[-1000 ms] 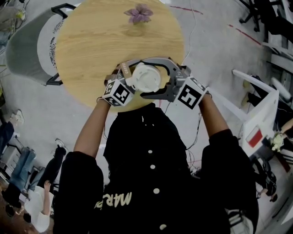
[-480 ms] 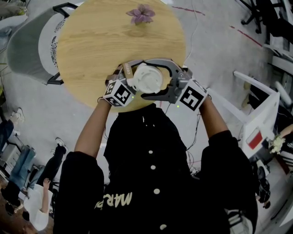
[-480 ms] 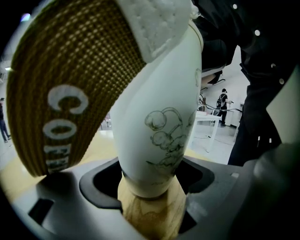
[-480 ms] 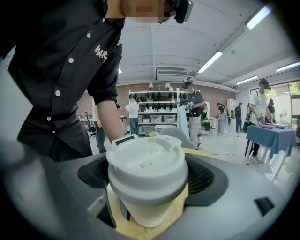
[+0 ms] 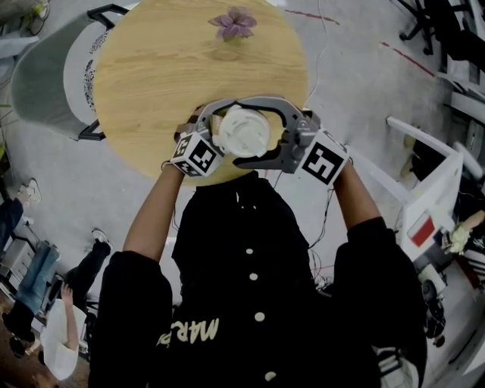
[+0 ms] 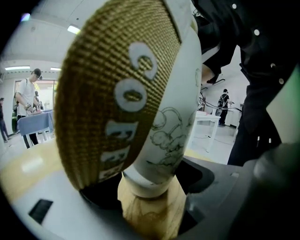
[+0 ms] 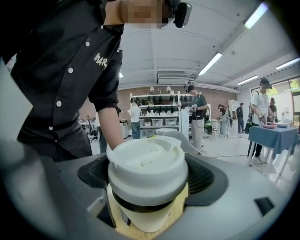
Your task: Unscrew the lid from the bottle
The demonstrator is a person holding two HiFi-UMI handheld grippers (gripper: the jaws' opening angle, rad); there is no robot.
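Right claw (image 7: 149,190), clamped on the white lid (image 7: 146,161), has turned slightly while left claw (image 6: 152,192) clamps the sleeved bottle (image 6: 122,93): unscrewing under way.

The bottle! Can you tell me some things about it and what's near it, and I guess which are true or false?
1. The right hand-held gripper is closed on the white lid. True.
2. The left hand-held gripper is empty. False: it is closed on the bottle.
3. The bottle has a woven brown band round it. True.
4. The lid is black. False: it is white.
5. A purple flower lies on the round wooden table. True.
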